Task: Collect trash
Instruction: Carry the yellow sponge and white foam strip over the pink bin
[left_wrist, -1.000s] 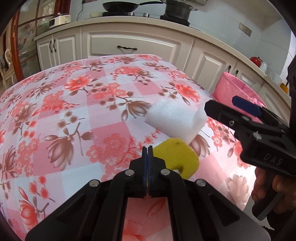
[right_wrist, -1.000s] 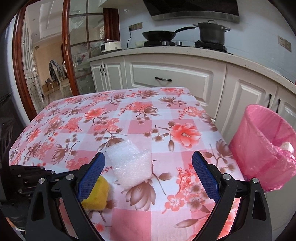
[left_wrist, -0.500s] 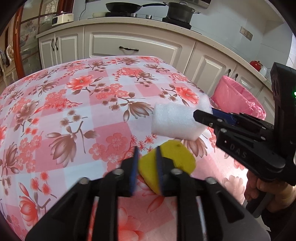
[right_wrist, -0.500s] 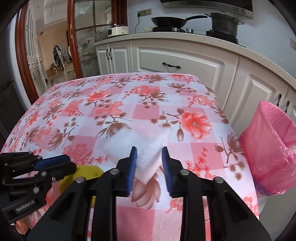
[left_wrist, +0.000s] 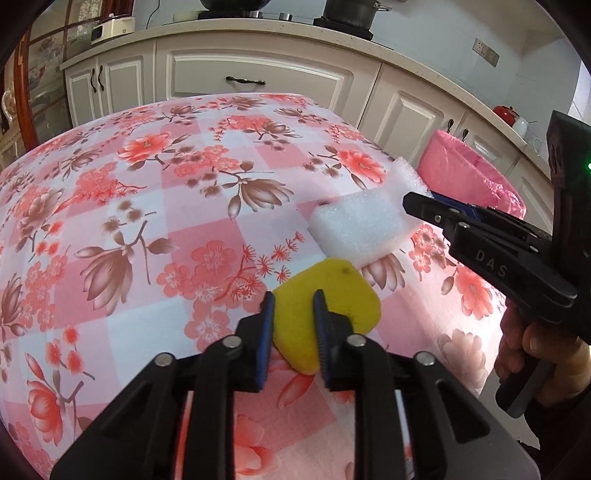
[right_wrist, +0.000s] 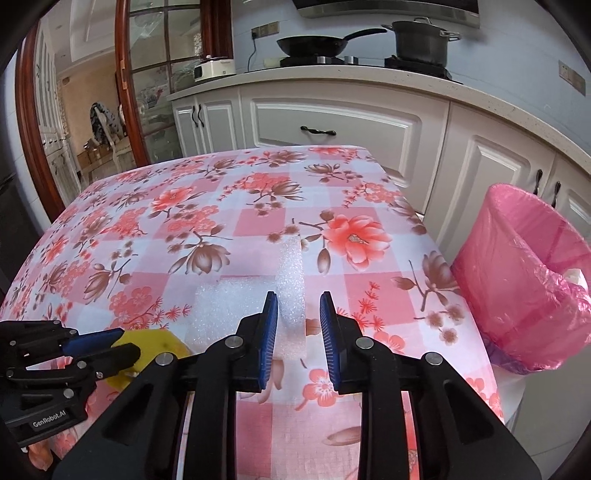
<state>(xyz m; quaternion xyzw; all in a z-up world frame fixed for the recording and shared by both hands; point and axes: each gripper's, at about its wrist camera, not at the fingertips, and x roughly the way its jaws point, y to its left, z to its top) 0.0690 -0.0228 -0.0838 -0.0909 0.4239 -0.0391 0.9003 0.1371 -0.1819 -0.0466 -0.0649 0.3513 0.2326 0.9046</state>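
The left gripper (left_wrist: 293, 325) is closing on the yellow sponge (left_wrist: 325, 295), while the right gripper (right_wrist: 298, 325), opening around the white foam (right_wrist: 291, 280), may drop it short of the pink bin (right_wrist: 524, 295)

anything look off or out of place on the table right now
The white foam is bent: one flap stands upright between the right gripper pads, whose jaws are opening, touching only the left pad. The yellow sponge sits squeezed in the closing left gripper. Nothing is spilled.
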